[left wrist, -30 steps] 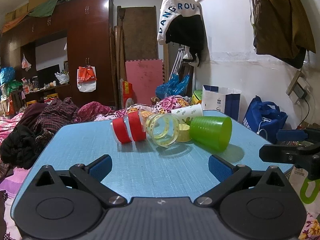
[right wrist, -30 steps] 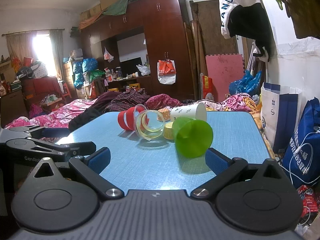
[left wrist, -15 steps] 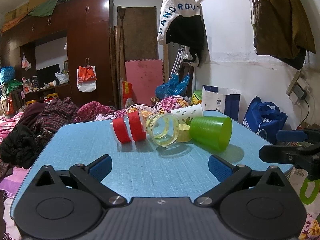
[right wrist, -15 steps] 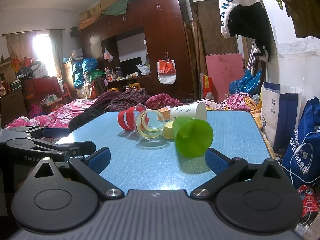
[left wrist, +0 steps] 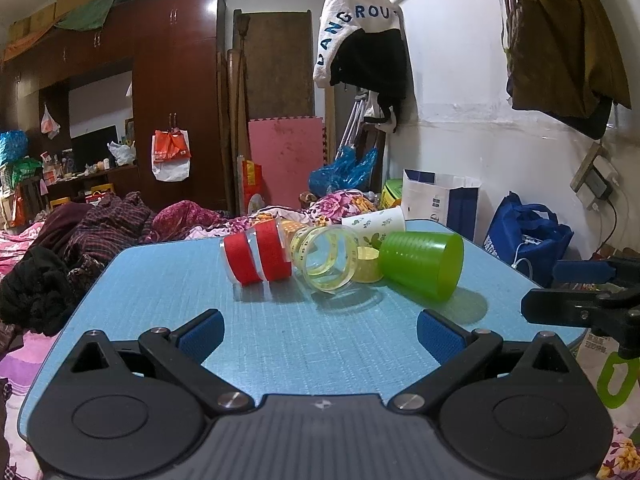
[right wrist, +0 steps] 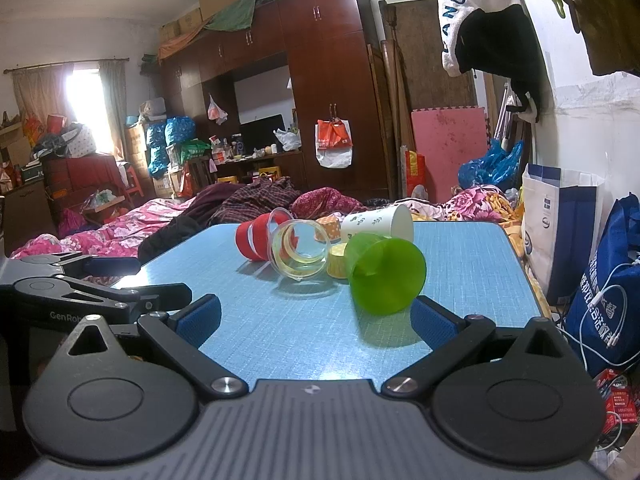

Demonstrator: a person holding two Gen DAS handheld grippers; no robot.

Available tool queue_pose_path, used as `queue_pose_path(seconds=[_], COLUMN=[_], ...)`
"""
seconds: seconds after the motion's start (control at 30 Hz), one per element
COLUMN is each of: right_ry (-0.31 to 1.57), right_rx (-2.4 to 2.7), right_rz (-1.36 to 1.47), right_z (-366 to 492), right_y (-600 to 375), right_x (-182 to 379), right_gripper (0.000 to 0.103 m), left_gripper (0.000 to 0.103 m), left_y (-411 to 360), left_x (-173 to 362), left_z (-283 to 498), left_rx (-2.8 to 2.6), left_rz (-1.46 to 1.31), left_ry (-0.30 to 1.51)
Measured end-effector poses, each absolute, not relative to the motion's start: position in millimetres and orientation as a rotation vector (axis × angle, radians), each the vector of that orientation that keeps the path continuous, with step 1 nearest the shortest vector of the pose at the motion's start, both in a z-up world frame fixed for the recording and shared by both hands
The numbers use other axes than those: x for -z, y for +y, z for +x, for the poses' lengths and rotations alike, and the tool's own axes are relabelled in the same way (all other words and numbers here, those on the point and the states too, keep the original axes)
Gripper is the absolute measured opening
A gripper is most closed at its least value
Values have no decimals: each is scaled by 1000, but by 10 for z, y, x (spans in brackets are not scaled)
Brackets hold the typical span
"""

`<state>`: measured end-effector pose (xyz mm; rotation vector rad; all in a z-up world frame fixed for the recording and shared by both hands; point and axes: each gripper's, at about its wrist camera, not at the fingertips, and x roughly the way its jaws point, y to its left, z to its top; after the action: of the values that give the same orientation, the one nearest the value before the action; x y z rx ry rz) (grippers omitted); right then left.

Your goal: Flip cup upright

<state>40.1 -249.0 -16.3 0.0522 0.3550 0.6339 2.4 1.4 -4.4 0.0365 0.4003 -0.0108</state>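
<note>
Green cup (right wrist: 383,278) lies on its side on the blue desk (right wrist: 280,332), just beside a clear cup (right wrist: 298,254), red-banded cup (left wrist: 256,254) and paper cup (right wrist: 380,222). My left gripper (left wrist: 318,328) and right gripper (right wrist: 314,318): jaws spread wide, holding nothing, near the desk's front edge.

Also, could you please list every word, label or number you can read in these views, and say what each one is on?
"ANGROU", partly cut off: white and black garment hanging on the wall.
"GenRob", cut off: black body of the left gripper, seen from the right wrist view.
Markings on the yellow-banded clear cup: too small to read.
Print on the blue bag and the white and blue paper bag: too blurred to read.
</note>
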Motion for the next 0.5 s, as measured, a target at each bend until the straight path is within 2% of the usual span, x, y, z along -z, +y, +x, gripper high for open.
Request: queue_pose_path(seconds=[0.5], right_ry=[356], right_rx=[-634], right_rz=[53], right_z=[403], right_y=[-2493], right_x=[166], right_gripper=[102], left_gripper=[103], left_y=[22], left_x=[58], left_z=[40], left_rx=[14], left_rz=[34], left_ry=[406])
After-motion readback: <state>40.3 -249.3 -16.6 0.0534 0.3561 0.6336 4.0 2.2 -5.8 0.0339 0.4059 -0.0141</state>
